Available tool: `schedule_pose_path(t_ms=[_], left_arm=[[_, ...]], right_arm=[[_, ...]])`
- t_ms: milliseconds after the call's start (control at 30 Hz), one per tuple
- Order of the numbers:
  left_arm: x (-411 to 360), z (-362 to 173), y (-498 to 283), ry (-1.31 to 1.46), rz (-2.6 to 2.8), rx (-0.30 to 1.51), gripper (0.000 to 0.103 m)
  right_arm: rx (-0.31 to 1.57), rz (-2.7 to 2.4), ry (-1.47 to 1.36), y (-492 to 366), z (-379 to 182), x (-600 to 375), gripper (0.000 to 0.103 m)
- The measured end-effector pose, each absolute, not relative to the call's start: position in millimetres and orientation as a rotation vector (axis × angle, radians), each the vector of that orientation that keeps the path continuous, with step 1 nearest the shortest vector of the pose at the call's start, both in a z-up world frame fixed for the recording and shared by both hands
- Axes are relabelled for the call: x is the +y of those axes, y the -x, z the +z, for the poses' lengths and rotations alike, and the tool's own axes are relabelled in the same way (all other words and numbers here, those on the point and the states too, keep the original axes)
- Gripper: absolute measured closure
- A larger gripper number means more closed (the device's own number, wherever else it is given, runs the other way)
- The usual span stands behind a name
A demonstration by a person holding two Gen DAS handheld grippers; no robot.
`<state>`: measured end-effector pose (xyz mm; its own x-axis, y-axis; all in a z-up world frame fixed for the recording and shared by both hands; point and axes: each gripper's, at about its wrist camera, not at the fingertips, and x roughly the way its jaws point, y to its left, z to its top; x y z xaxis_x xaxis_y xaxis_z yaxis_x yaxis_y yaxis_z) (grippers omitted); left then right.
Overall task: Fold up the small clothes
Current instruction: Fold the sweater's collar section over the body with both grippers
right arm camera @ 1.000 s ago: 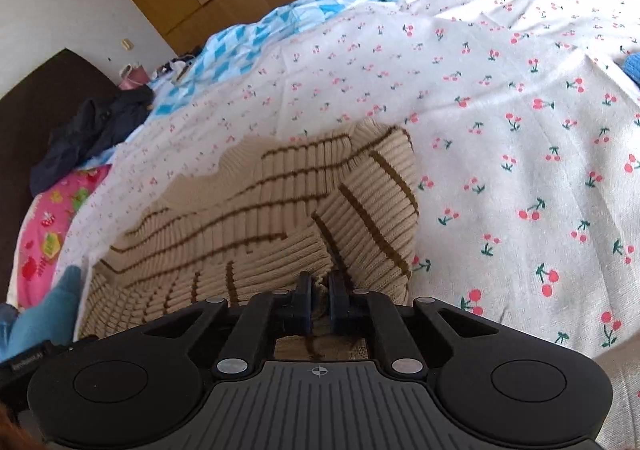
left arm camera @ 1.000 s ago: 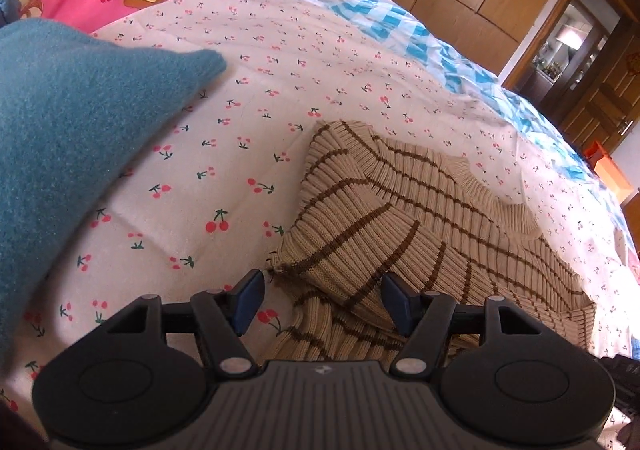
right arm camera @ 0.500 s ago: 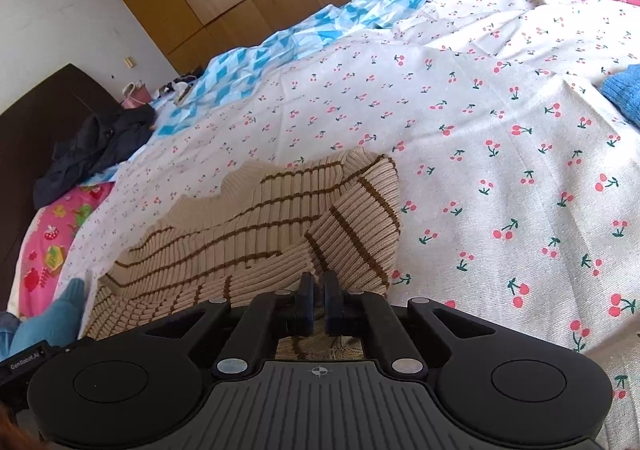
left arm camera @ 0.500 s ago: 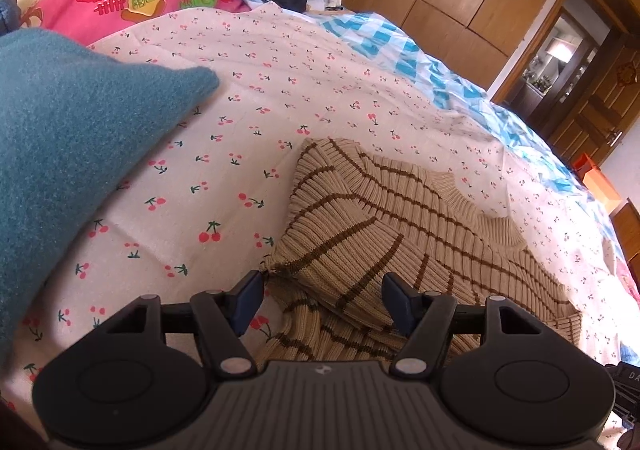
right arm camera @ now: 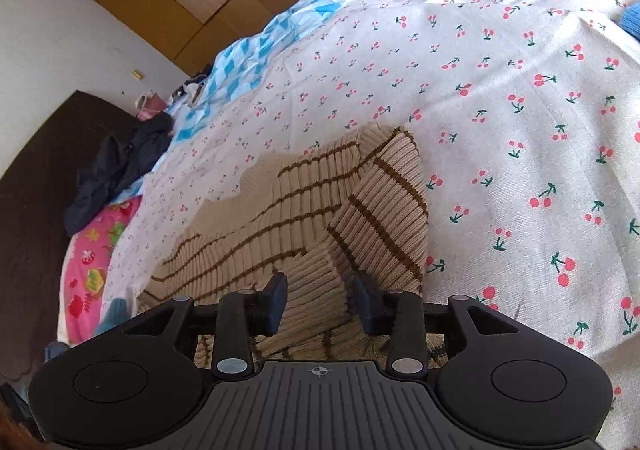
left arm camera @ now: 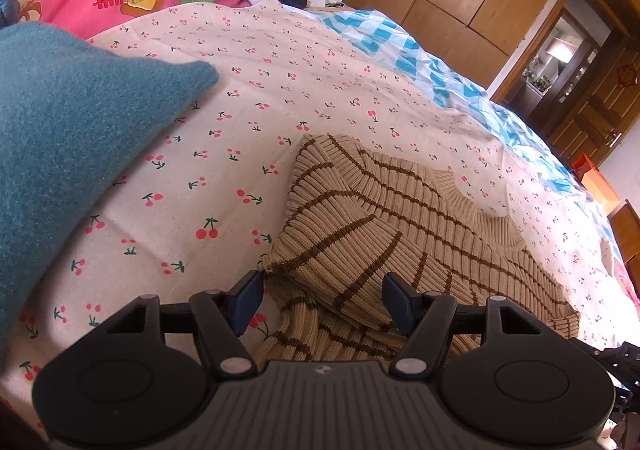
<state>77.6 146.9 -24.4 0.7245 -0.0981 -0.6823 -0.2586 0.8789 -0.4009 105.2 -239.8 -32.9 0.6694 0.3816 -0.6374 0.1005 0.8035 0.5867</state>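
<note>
Sweater (left arm camera: 384, 234) lies between both grippers' parted jaws, right's just opening, blue cloth (left arm camera: 72, 138) beside.

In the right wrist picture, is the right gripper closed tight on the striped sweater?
No. The right gripper has just been opening; its fingers stand apart over the striped sweater, with ribbed fabric visible between them, unpinched.

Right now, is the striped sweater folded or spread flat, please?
Partly folded: the striped sweater has both sleeves turned in over its body; the collar still shows.
</note>
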Motion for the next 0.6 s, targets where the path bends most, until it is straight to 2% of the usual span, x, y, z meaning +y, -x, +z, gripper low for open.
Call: schedule_pose_path(t_ms=[67,100,133,300,400,600], left_arm=[[146,-24,-77,0.497,0.094,0.76,0.034],[146,-23,-76,0.491,0.097,0.752,0.034],[145,-21,-75,0.486,0.099,0.74,0.034],[143,-16,-72,0.467,0.097,0.699,0.034],[141,-16,-74,0.458,0.092,0.699,0.033],[141,-30,-87,0.452,0.125,0.798,0.03]], right_arm=[[0.842,0.174,-0.587,-109,-32,-230,0.076],[0.839,0.179,-0.564,-110,-30,-226,0.09],[0.834,0.187,-0.549,-110,-27,-223,0.093],[0.761,0.177,-0.588,-101,-11,-243,0.097],[0.792,0.134,-0.582,-102,-19,-252,0.097],[0.832,0.123,-0.533,-102,-37,-237,0.097]])
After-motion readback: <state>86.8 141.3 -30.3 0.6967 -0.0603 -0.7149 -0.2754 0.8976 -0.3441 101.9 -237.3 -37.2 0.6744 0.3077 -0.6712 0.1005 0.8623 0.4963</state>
